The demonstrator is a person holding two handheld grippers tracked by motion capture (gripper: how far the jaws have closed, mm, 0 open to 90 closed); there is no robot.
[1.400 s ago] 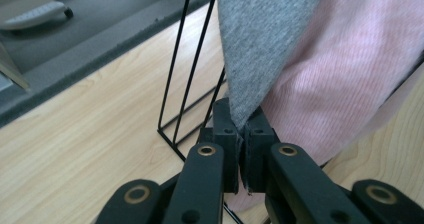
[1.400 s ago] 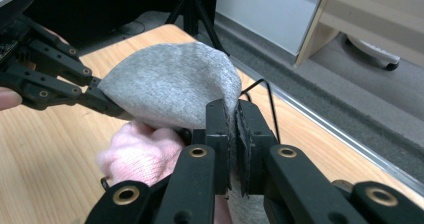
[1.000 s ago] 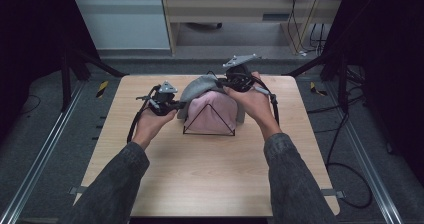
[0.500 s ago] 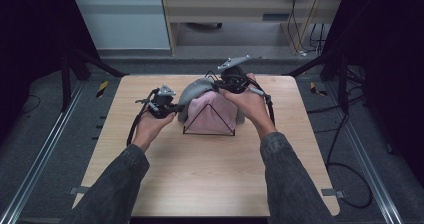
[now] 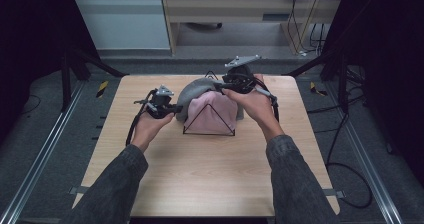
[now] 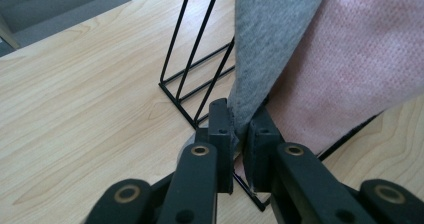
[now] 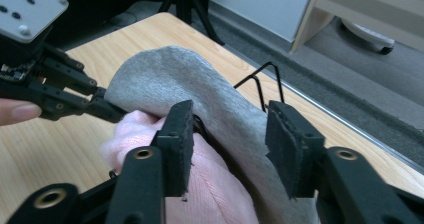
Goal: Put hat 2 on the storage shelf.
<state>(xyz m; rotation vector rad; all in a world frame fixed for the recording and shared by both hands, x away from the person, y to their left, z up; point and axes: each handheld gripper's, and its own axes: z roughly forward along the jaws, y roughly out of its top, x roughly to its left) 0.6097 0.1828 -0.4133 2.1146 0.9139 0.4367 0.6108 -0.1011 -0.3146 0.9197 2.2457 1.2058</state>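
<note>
Since the earlier frames the right gripper (image 5: 220,85) has shifted slightly left along the top of the rack, and its jaws have just been opening; the left gripper (image 5: 176,107) has kept its place at the rack's left end.

High view: black wire rack (image 5: 192,121), triangular, stands near the far middle of the wooden table (image 5: 210,174). Pink cloth (image 5: 216,114) hangs over its near face; grey cloth (image 5: 192,91) drapes over the ridge and down the left side. Left gripper sits at the grey cloth's lower left edge. Right gripper is held above the ridge, grey plate on top.

Left gripper view: jaws nearly closed, pinching the lower edge of the grey cloth (image 6: 270,44) between the pads. Pink cloth (image 6: 350,69) lies just right of it, touching. Rack wires (image 6: 197,59) rise to the left; the foot of the rack rests on the table (image 6: 75,104).

Right gripper view: jaws stand apart, released, with the grey cloth (image 7: 210,104) between them over the ridge; pads not pressing it. Pink cloth (image 7: 210,184) bunches under the grey, below the left jaw. A bent rack wire (image 7: 260,81) pokes up behind the grey cloth. Left gripper (image 7: 106,109) shows at the far left, its tips at the grey cloth's edge.
</note>
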